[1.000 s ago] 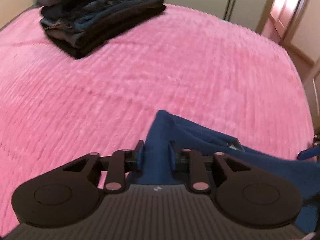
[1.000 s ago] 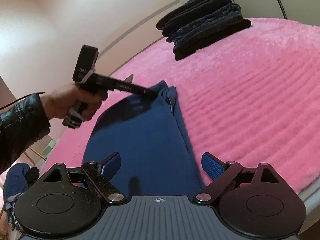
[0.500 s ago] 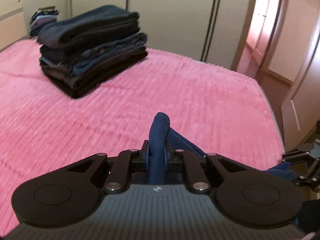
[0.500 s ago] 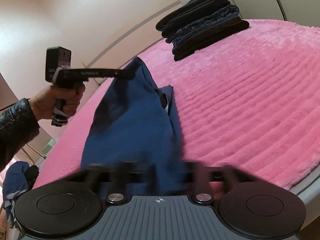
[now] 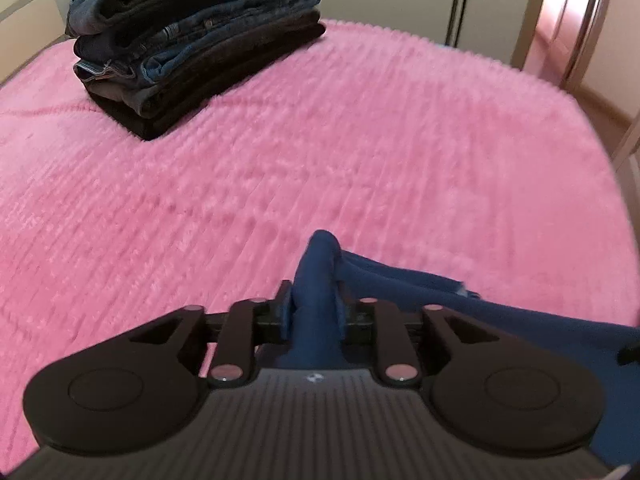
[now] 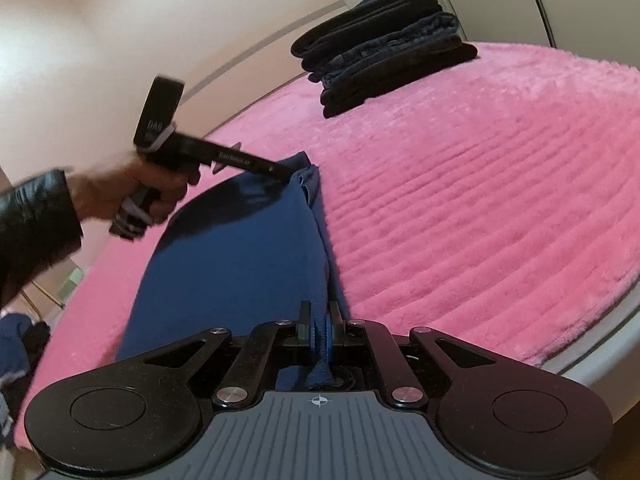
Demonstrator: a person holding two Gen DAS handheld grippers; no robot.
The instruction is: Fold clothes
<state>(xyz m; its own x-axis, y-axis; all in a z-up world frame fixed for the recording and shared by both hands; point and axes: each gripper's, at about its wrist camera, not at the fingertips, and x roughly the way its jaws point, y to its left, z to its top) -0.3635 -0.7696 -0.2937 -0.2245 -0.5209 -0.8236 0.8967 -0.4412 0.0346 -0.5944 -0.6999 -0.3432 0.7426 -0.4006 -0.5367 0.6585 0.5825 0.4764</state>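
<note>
While the blue garment lies stretched along the near edge of the pink bedspread, the right gripper is clamped tight on its near end. At the far end the left gripper, whose jaws have just eased wider, pinches a bunched fold of the cloth. Well beyond sits a stack of folded jeans.

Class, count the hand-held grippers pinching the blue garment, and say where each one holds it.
2. The left hand-held gripper pinches the far end of the blue garment; the right hand-held gripper pinches its near edge, by the bed's edge.
</note>
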